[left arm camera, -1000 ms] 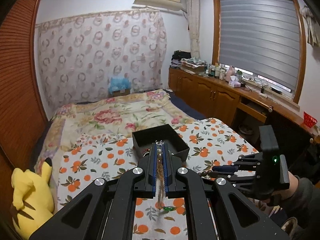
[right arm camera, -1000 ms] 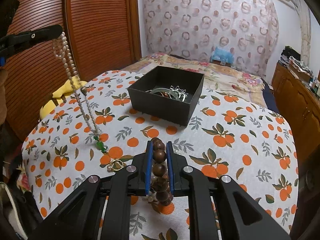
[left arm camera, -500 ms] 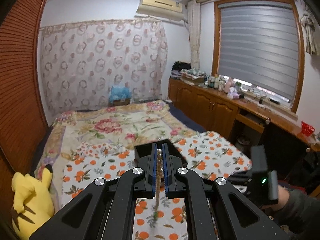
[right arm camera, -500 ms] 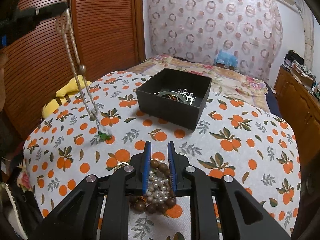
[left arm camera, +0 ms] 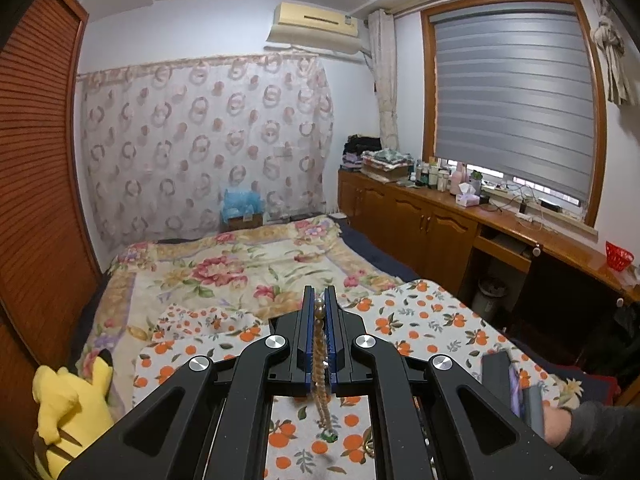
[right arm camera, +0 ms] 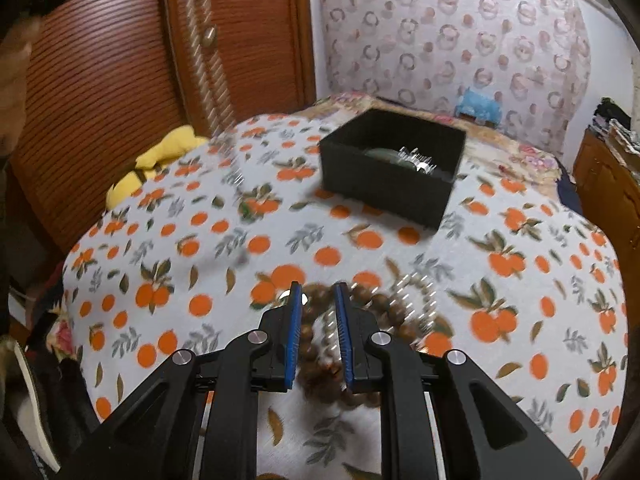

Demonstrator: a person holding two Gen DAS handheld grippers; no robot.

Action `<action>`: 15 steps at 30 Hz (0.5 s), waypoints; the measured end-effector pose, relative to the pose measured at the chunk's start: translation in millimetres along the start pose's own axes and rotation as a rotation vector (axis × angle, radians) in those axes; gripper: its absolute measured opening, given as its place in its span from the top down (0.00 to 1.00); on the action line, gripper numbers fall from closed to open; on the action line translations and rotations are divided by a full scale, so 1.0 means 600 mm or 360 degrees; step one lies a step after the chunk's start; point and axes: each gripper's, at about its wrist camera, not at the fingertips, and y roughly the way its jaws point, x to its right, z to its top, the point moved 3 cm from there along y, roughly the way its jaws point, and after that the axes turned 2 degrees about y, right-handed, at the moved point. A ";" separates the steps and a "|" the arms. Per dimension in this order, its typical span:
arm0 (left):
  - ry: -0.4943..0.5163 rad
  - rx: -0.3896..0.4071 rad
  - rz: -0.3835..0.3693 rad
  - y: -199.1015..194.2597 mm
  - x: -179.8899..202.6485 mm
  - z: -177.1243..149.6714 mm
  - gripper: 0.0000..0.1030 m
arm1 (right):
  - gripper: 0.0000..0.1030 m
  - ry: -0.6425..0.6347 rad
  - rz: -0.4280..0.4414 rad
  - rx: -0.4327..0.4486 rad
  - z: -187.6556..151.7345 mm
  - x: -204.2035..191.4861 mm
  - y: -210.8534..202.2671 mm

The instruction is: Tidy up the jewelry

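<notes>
left gripper (left arm camera: 319, 300): jaws pinching pearl necklace (left arm camera: 320, 364), strand dangling toward 6 o'clock above orange-print cloth (left arm camera: 420, 320) | right gripper (right arm camera: 318, 292): jaws spread over wooden bead bracelet (right arm camera: 320, 376) on the cloth | black box (right arm camera: 390, 170): at 1 o'clock, holding jewelry

No text, label, brand, number or sign was readable anywhere in either view; both were too blurred or distant.

You've got black box (right arm camera: 390, 182) on white cloth (right arm camera: 520, 300) with orange-fruit print; brown bead strand (right arm camera: 320, 368); pearl strand (left arm camera: 319, 354) cream; yellow plush (left arm camera: 70, 404); blue finger pads (right arm camera: 295, 336).
</notes>
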 end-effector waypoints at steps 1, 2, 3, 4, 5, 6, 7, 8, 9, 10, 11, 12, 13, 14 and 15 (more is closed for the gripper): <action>0.0016 0.0006 0.0000 -0.003 0.005 0.002 0.96 | 0.82 -0.0008 0.0004 -0.0015 -0.003 -0.003 0.003; 0.0026 0.0008 0.0000 -0.004 0.008 0.003 0.96 | 0.82 -0.0017 0.0010 -0.0032 -0.007 -0.006 0.006; 0.0036 0.0010 0.0003 -0.006 0.010 0.004 0.96 | 0.82 -0.0021 0.0009 -0.0040 -0.009 -0.008 0.009; 0.0042 0.0012 0.0004 -0.005 0.012 0.006 0.96 | 0.82 -0.0022 0.0008 -0.0041 -0.010 -0.009 0.010; 0.0047 0.0010 0.0003 -0.004 0.013 0.006 0.96 | 0.82 -0.0015 0.0008 -0.0031 -0.009 -0.008 0.009; 0.0051 0.0007 0.0002 -0.003 0.016 0.005 0.96 | 0.82 0.0001 0.0014 -0.0005 -0.006 -0.007 0.005; 0.0051 0.0005 0.0000 -0.002 0.017 0.004 0.96 | 0.82 0.0014 0.0033 0.0021 -0.001 -0.006 0.000; 0.0049 0.0000 -0.0006 -0.001 0.017 0.003 0.96 | 0.82 0.0020 0.0051 0.0042 0.004 -0.006 -0.003; 0.0048 -0.0003 -0.0011 0.000 0.019 0.002 0.96 | 0.78 0.0022 0.0072 0.0068 0.010 -0.008 -0.008; 0.0049 -0.0006 -0.0016 0.001 0.020 0.001 0.96 | 0.71 0.0019 0.0089 0.0105 0.019 -0.013 -0.013; 0.0051 -0.0007 -0.0018 0.001 0.021 0.000 0.96 | 0.52 0.0019 0.0100 0.0129 0.026 -0.016 -0.015; 0.0052 -0.0007 -0.0021 0.002 0.022 0.001 0.96 | 0.43 0.0017 0.0117 0.0152 0.033 -0.021 -0.017; 0.0052 -0.0007 -0.0025 0.002 0.022 0.001 0.96 | 0.43 0.0007 0.0151 0.0172 0.043 -0.029 -0.016; 0.0055 -0.0007 -0.0031 0.003 0.021 0.002 0.96 | 0.43 -0.0008 0.0179 0.0185 0.052 -0.037 -0.012; 0.0056 -0.0006 -0.0034 0.003 0.021 0.002 0.96 | 0.43 -0.0016 0.0192 0.0191 0.058 -0.041 -0.010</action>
